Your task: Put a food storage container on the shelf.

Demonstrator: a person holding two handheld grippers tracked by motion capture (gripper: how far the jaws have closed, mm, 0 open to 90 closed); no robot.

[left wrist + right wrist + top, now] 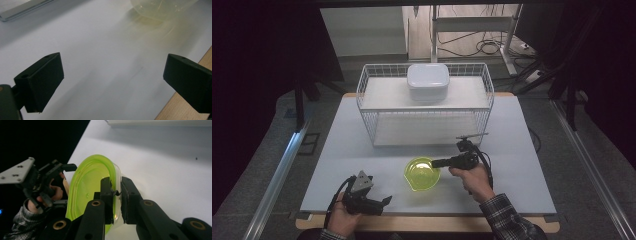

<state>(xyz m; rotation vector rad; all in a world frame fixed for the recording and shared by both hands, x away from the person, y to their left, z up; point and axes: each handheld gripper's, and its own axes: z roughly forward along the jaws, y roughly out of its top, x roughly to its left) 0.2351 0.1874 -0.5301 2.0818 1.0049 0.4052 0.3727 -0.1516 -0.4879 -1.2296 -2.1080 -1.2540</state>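
Observation:
A translucent yellow-green bowl (422,173) sits on the white table near its front middle. My right gripper (435,163) is shut on the bowl's right rim; in the right gripper view the two black jaws pinch the rim of the bowl (87,187) between them at my right gripper (117,195). My left gripper (387,200) rests low at the front left of the table, open, pointing right toward the bowl. In the left gripper view its jaws stand wide apart at my left gripper (112,82) over bare table, with the bowl (160,10) blurred at the top.
A white wire basket rack (426,102) stands at the back middle, with a white lidded container (428,81) on its top shelf. The wooden table edge (427,222) runs along the front. A metal rail (277,175) lies on the floor at left.

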